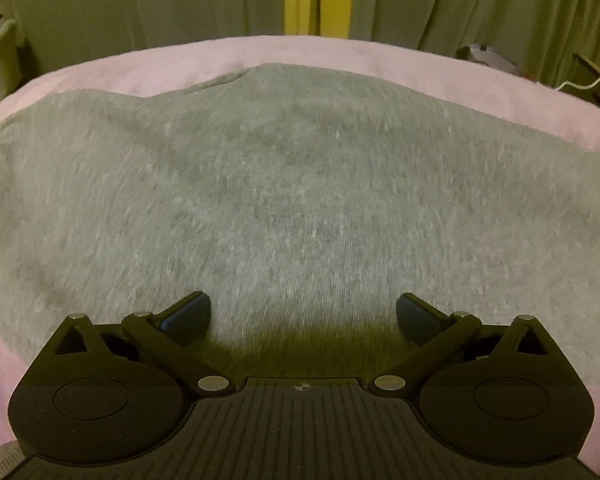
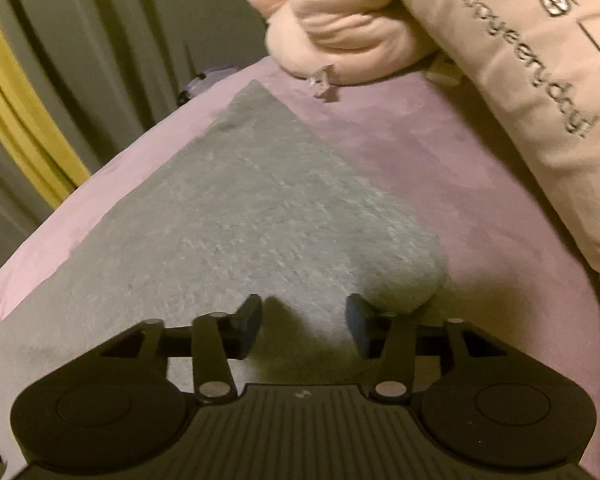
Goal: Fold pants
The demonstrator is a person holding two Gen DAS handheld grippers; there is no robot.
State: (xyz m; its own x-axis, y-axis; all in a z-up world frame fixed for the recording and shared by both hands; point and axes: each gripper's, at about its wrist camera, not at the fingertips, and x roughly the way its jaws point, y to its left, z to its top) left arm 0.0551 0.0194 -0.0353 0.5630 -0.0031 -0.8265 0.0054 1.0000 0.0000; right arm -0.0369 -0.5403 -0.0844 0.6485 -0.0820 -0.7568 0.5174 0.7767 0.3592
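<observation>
Pants (image 1: 300, 184) lie under both down-tilted claws (nothing gripped): left claw (image 1: 303, 314) wide, right claw (image 2: 303, 326) half-open.

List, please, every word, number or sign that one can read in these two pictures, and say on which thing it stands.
"...everyday!": grey stitched script on the beige cushion; its first letters are too blurred to read.
Signs above that script on the cushion: cut off and blurred, not readable.
Grey pants, pink bedcover, both grippers: no text.

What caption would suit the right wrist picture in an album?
Open right gripper poised over grey knit pants spread on a pink bedcover, beside a beige lettered pillow.
</observation>
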